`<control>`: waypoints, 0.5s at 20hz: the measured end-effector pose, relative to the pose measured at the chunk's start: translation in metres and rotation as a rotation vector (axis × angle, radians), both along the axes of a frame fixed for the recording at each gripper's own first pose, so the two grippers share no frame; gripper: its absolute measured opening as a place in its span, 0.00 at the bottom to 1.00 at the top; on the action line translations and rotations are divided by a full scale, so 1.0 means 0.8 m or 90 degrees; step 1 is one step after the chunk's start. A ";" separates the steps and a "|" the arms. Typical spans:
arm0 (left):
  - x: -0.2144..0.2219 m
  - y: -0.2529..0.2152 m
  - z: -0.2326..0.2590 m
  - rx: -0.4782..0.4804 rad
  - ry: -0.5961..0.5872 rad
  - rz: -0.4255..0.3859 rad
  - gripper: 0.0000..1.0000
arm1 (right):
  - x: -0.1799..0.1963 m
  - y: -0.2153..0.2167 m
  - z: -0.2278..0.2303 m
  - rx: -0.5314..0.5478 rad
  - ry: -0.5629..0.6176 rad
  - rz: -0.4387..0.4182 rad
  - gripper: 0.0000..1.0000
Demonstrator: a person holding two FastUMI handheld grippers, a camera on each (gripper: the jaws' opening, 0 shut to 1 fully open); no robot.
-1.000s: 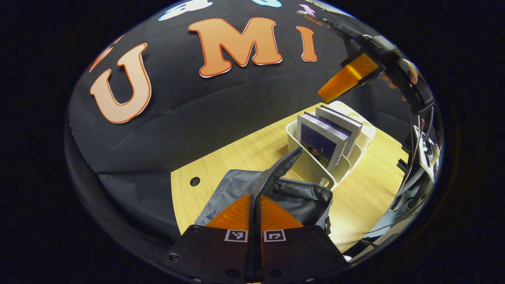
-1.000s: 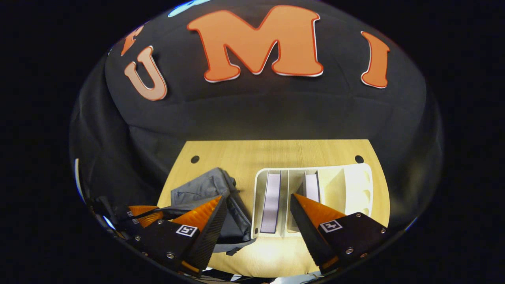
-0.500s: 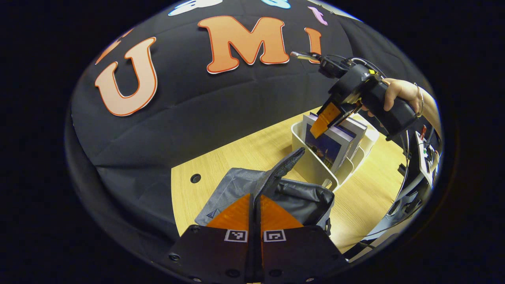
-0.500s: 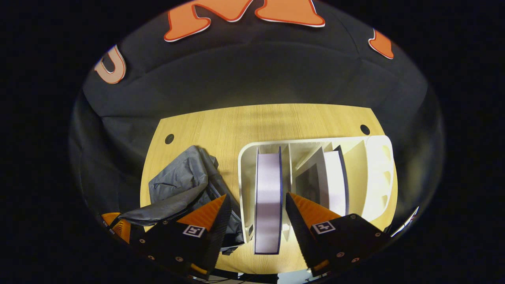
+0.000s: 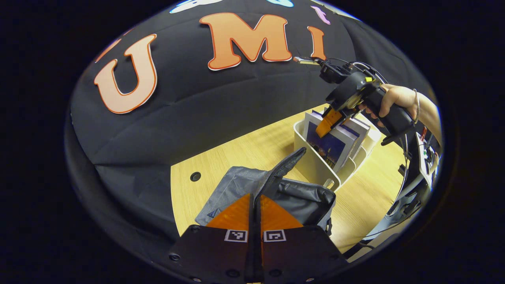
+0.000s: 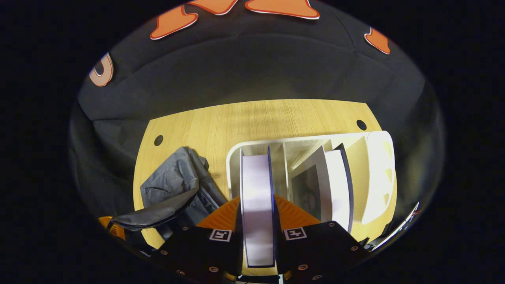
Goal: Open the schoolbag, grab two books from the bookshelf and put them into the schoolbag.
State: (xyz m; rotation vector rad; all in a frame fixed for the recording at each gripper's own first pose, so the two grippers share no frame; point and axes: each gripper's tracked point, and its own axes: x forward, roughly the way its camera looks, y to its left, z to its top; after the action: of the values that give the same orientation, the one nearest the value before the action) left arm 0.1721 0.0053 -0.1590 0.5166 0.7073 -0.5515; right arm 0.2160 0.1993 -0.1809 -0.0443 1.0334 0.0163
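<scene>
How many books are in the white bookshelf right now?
2. One book stands in the bookshelf's left slot, with the right gripper shut on it. The other book leans in the slot to its right. None seems hidden behind them.

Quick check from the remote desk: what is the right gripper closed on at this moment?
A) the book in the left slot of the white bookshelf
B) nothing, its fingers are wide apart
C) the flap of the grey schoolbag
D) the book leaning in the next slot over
A: in the right gripper view the right gripper has both orange fingers pressed against the sides of the upright book in the left slot of the white bookshelf.
</scene>
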 end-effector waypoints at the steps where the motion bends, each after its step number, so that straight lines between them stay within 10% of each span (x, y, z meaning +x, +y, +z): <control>1: 0.002 0.001 0.002 0.000 -0.002 0.000 0.01 | -0.001 0.005 0.012 0.008 -0.010 0.001 0.34; 10: 0.007 0.002 0.014 -0.017 -0.011 0.004 0.00 | -0.042 -0.010 0.162 0.002 -0.148 0.005 0.31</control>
State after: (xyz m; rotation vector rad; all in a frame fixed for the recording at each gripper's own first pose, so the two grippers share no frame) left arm 0.1775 0.0067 -0.1481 0.4933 0.6847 -0.5494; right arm 0.1825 0.1912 -0.0513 -0.0469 0.8003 0.0195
